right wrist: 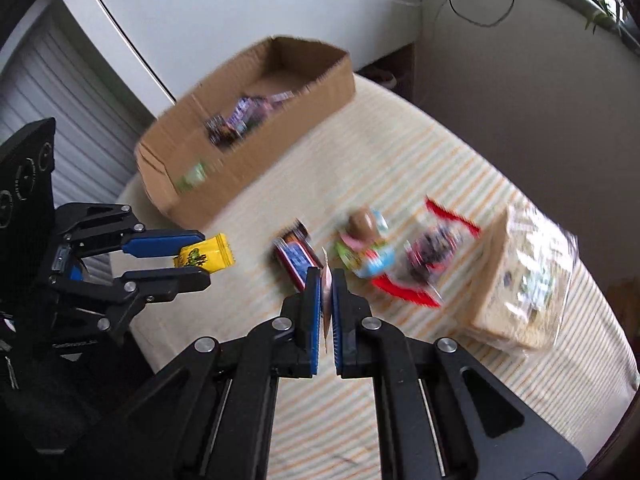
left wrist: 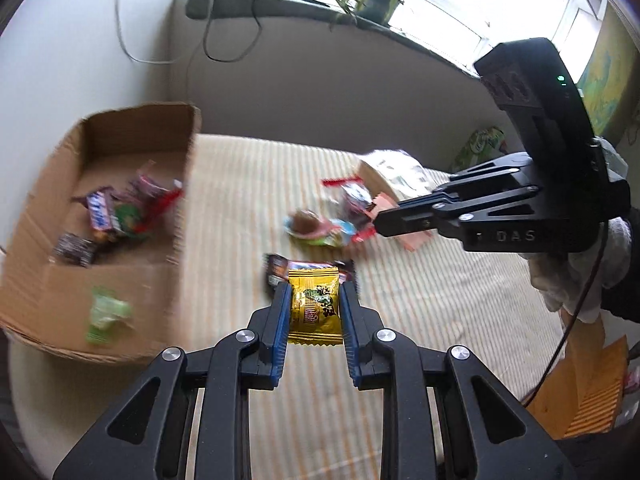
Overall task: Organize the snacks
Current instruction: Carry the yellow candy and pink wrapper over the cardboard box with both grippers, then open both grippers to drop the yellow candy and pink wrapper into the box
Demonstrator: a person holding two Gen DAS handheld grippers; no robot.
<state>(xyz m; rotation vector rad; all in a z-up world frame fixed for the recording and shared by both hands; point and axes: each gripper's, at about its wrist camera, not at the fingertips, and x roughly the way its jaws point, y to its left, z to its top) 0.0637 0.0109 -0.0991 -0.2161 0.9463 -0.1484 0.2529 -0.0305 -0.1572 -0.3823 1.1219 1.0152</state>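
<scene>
My left gripper [left wrist: 314, 292] is shut on a yellow snack packet [left wrist: 315, 310], held above the striped table; the packet also shows in the right wrist view [right wrist: 208, 256]. My right gripper [right wrist: 326, 276] is shut on a thin pink packet [right wrist: 327, 284], seen edge-on; in the left wrist view the pink packet [left wrist: 416, 240] hangs under the right gripper [left wrist: 380, 216]. A cardboard box [left wrist: 52, 296] at the left, also in the right wrist view [right wrist: 224, 184], holds several snacks [left wrist: 108, 212]. Loose snacks lie on the table: a dark bar [right wrist: 296, 256], a round cake packet [right wrist: 364, 244] and a red-edged packet [right wrist: 436, 256].
A clear-wrapped biscuit pack [right wrist: 520, 280] stands at the table's right. The striped tablecloth [left wrist: 248, 184] covers the table between box and loose snacks. A windowsill with a potted plant [left wrist: 376, 0] and cables runs behind. Orange cardboard [left wrist: 584, 384] lies low at the right.
</scene>
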